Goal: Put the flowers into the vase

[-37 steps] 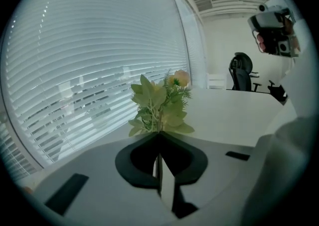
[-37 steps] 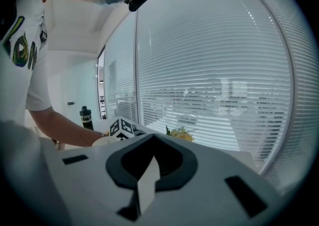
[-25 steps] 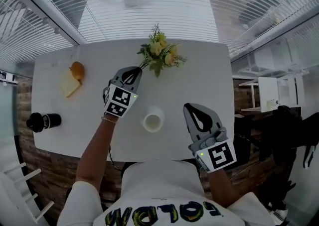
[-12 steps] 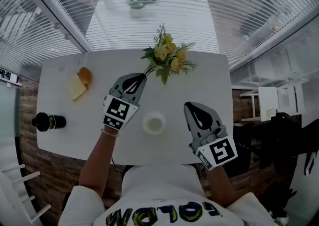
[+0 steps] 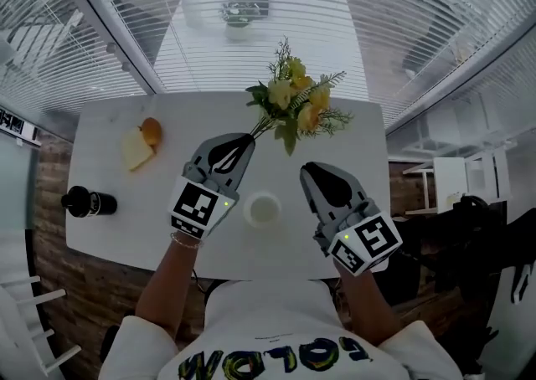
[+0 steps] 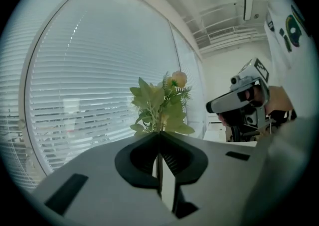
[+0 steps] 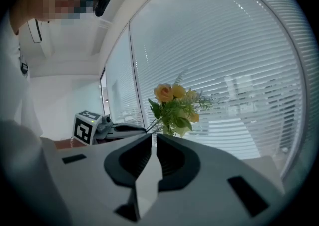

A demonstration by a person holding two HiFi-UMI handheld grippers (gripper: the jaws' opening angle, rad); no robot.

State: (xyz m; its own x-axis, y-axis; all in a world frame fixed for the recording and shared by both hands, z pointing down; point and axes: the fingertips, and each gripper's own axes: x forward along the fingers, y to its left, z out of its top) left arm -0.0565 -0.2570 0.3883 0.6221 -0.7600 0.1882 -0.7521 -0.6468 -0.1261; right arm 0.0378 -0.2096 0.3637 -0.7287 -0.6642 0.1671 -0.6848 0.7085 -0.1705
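Observation:
A bunch of yellow flowers [image 5: 299, 106] with green leaves hangs in the air over the far side of the white table [image 5: 356, 140]. My left gripper [image 5: 249, 137] is shut on its stems. In the left gripper view the flowers [image 6: 160, 105] stand right beyond the left gripper's [image 6: 159, 133] closed tips. The white vase [image 5: 262, 209] stands upright near the table's front edge, between both grippers. To the vase's right, my right gripper [image 5: 306, 167] has just been opening its jaws a crack, with nothing between them. The right gripper view shows the flowers [image 7: 174, 105] past the right gripper's [image 7: 151, 136] tips.
A slice of bread with an orange bun [image 5: 141, 146] lies at the table's left, and a black bottle [image 5: 88, 201] lies on its side near the left front corner. Windows with blinds surround the table. A small potted plant [image 5: 240, 12] sits beyond the far edge.
My left gripper has lifted the flowers off the table, up and slightly right. The right gripper has risen a little and shifted toward the vase, and its jaws have parted slightly.

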